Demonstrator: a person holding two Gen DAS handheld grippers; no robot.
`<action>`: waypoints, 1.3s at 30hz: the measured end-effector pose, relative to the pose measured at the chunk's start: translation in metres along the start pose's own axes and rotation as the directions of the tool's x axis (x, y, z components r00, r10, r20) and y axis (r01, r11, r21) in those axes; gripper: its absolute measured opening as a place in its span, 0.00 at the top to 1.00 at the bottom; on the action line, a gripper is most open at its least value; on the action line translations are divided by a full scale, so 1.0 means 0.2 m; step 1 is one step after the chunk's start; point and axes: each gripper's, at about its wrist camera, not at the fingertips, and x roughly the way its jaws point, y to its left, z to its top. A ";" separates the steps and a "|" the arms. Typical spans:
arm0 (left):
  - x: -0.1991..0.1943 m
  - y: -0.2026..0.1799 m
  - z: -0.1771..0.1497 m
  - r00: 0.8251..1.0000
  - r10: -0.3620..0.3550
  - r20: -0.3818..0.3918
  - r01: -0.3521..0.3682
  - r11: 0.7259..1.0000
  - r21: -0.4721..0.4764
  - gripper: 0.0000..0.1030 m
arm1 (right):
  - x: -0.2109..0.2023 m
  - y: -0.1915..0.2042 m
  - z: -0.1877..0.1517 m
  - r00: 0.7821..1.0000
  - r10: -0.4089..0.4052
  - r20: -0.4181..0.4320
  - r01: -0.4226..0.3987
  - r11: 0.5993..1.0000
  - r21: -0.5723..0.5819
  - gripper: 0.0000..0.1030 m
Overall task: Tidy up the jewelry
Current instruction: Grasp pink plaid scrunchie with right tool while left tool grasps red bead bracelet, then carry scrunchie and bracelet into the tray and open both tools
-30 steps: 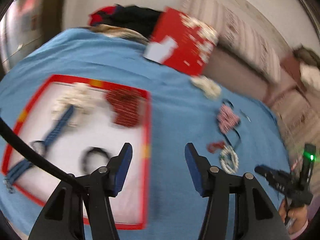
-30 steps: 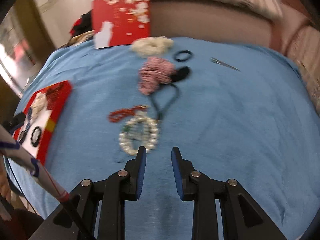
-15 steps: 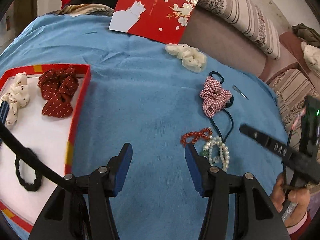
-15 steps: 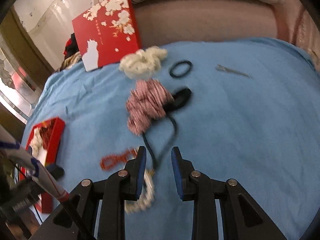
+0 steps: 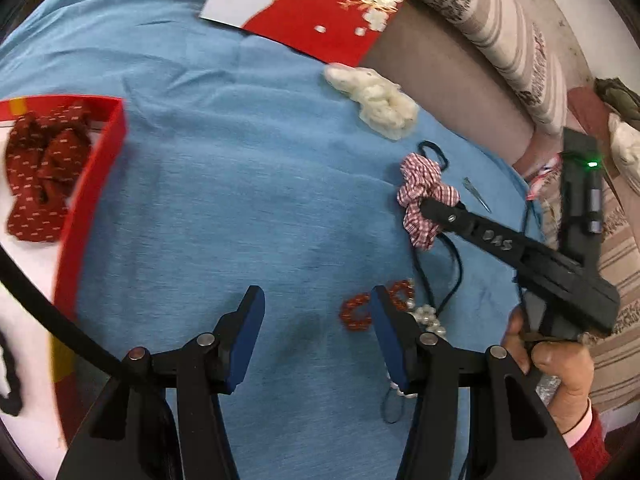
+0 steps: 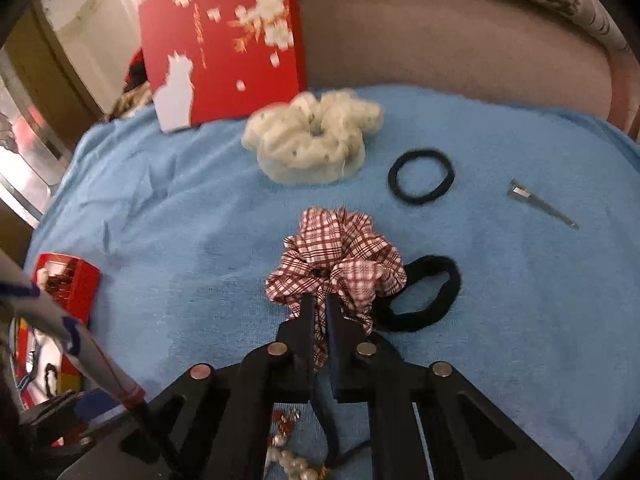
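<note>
Blue towel-like cloth (image 6: 500, 320) spread over the bench, striped sofa cushions behind. Right tongs (image 6: 318, 308) pinched tight on a fold at the near edge of the plaid scrunchie (image 6: 340, 260), mid-cloth. Probably light, soft, floppy; likely to stretch and dangle rather than slip, so a bunched fold suits best. Touching its right side, a thick black hair band (image 6: 424, 296), liable to drag along. Beyond: cream scrunchie (image 6: 312, 140), thin black hair tie (image 6: 422, 176), metal clip (image 6: 540, 204). Left tongs (image 5: 316, 312) half spread, empty, above red beads (image 5: 356, 312) and pearls (image 5: 430, 318). Red tray (image 5: 92, 184) at left, holding a dark red scrunchie (image 5: 40, 184).
</note>
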 end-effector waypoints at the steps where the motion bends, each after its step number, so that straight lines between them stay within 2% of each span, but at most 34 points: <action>1: 0.01 -0.02 0.00 1.000 -0.005 -0.003 0.005 1.000 0.010 0.49 | -0.03 -0.01 0.00 1.000 0.008 0.014 -0.008 1.000 0.003 0.95; 3: 0.04 -0.06 -0.02 1.000 -0.010 -0.011 0.010 0.999 0.046 0.50 | -0.16 -0.06 -0.04 0.998 0.033 0.055 -0.034 0.999 0.010 0.95; 7: 0.13 -0.16 -0.06 0.999 -0.007 -0.036 0.012 0.991 0.136 0.59 | -0.37 -0.14 -0.17 0.994 0.055 0.097 -0.055 0.998 0.005 0.95; 9: 0.17 -0.20 -0.08 0.999 0.015 -0.039 -0.009 0.986 0.169 0.75 | -0.42 -0.17 -0.23 0.994 0.049 0.095 -0.049 0.999 0.003 0.95; 10: 0.18 -0.21 -0.08 0.999 0.031 -0.034 -0.024 0.983 0.182 0.94 | -0.44 -0.19 -0.27 0.995 0.044 0.093 -0.045 0.999 0.005 0.95; 13: 0.17 -0.19 -0.08 0.999 0.004 -0.037 0.002 0.990 0.143 0.93 | -0.50 -0.25 -0.36 0.995 0.043 0.085 -0.047 0.998 0.039 0.95; 18: -0.04 -0.14 -0.04 0.998 -0.051 0.039 0.047 0.994 0.098 0.93 | -0.55 -0.27 -0.42 0.996 0.042 0.084 -0.047 0.997 0.054 0.95; 29: -0.40 0.03 -0.01 0.984 -0.080 0.159 0.073 0.996 0.047 0.93 | -0.56 0.01 -0.47 0.995 0.080 0.064 -0.079 0.997 -0.012 0.96; 32: -0.49 0.10 -0.04 0.979 -0.087 0.183 0.081 0.996 0.041 0.93 | -0.54 0.07 -0.45 0.997 0.051 0.062 -0.050 0.999 -0.020 0.95; 33: -0.53 0.12 -0.05 0.978 -0.090 0.187 0.084 0.996 0.040 0.93 | -0.52 0.06 -0.43 0.997 0.034 0.064 -0.033 0.999 -0.006 0.92; 34: -0.56 0.15 -0.06 0.978 -0.092 0.190 0.086 0.996 0.040 0.93 | -0.48 0.05 -0.42 0.998 0.009 0.061 -0.010 1.000 0.007 0.77; 36: -0.62 0.18 -0.09 0.975 -0.091 0.202 0.083 0.995 0.045 0.93 | -0.40 0.02 -0.39 0.997 -0.057 0.046 0.056 0.998 0.022 0.59; 39: -0.70 0.25 -0.11 0.971 -0.084 0.222 0.075 0.996 0.050 0.93 | -0.26 -0.02 -0.38 0.994 -0.107 0.007 0.107 0.993 0.043 0.59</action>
